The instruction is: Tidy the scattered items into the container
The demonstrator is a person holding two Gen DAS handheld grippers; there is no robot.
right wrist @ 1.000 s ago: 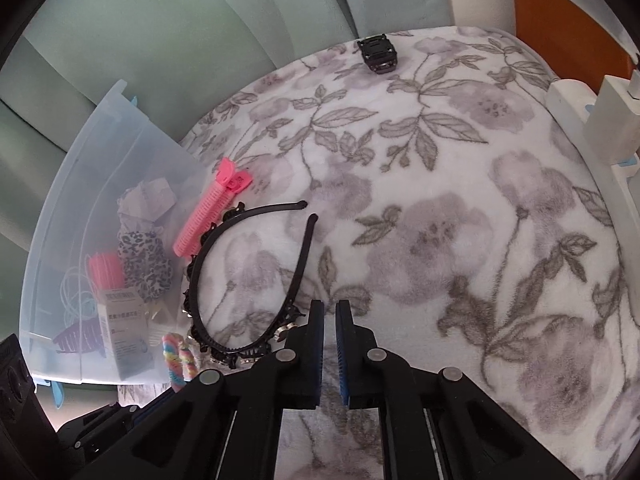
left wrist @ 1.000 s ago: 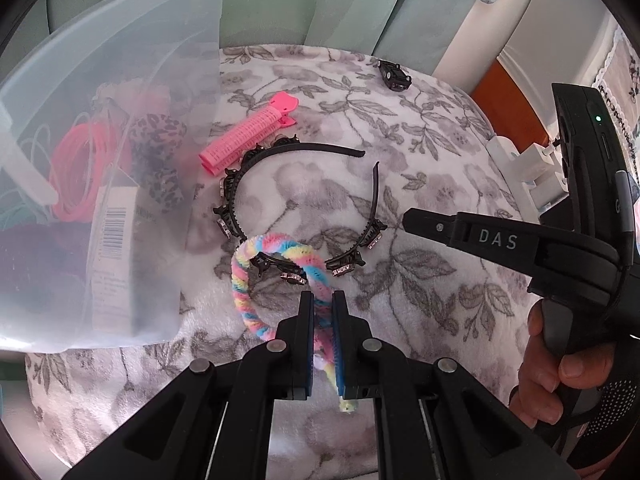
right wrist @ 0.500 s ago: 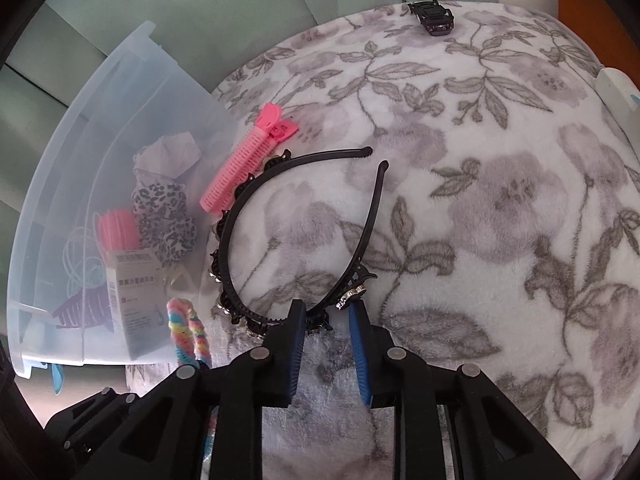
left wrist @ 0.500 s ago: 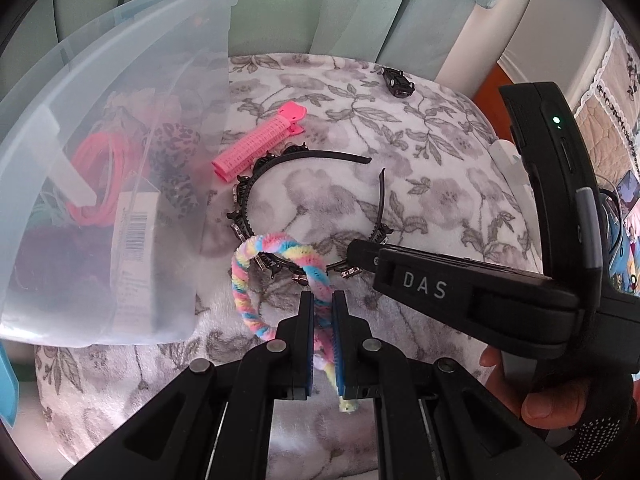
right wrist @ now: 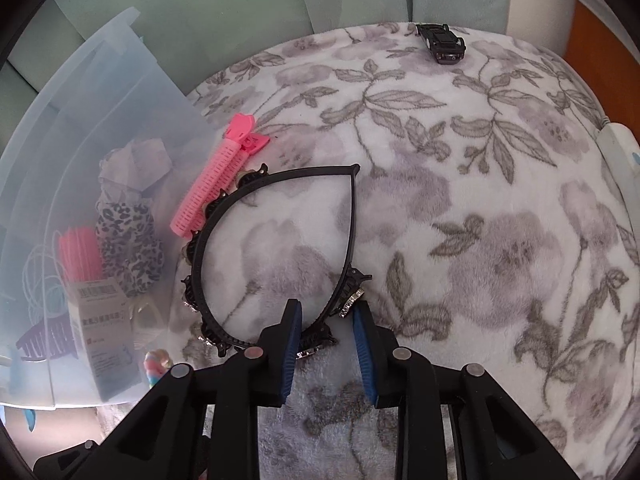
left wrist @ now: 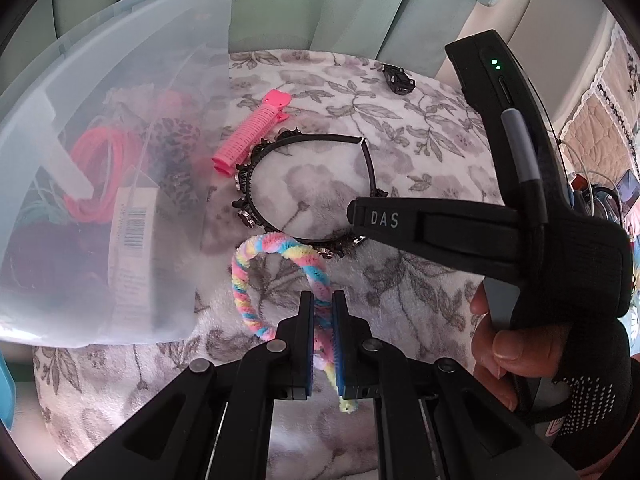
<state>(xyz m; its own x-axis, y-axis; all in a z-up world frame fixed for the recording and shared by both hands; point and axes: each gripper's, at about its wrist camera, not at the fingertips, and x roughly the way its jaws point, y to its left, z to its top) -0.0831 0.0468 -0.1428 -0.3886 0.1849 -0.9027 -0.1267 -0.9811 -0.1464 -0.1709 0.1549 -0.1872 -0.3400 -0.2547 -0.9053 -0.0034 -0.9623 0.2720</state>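
Note:
My left gripper [left wrist: 322, 300] is shut on a pastel rainbow twisted hair band [left wrist: 244, 280] lying on the floral blanket. My right gripper [right wrist: 326, 310] is open, its fingers either side of the jewelled lower curve of a black headband [right wrist: 352, 216]; in the left wrist view it [left wrist: 354, 216] sits over the headband [left wrist: 370, 168]. A pink hair roller clip [right wrist: 212, 196] lies beside the headband, against the clear plastic container [right wrist: 48, 128] at left, which also shows in the left wrist view [left wrist: 120, 60].
The container holds pink bands [left wrist: 100, 168], a leopard scrunchie [right wrist: 128, 240], a small box [right wrist: 104, 320] and a purple claw clip [right wrist: 44, 340]. A small black toy car [right wrist: 442, 42] sits at the blanket's far edge. A white object [right wrist: 622, 152] lies at right.
My right gripper has opened and moved forward so that its fingers straddle the headband's lower curve. My left gripper stays shut on the rainbow band.

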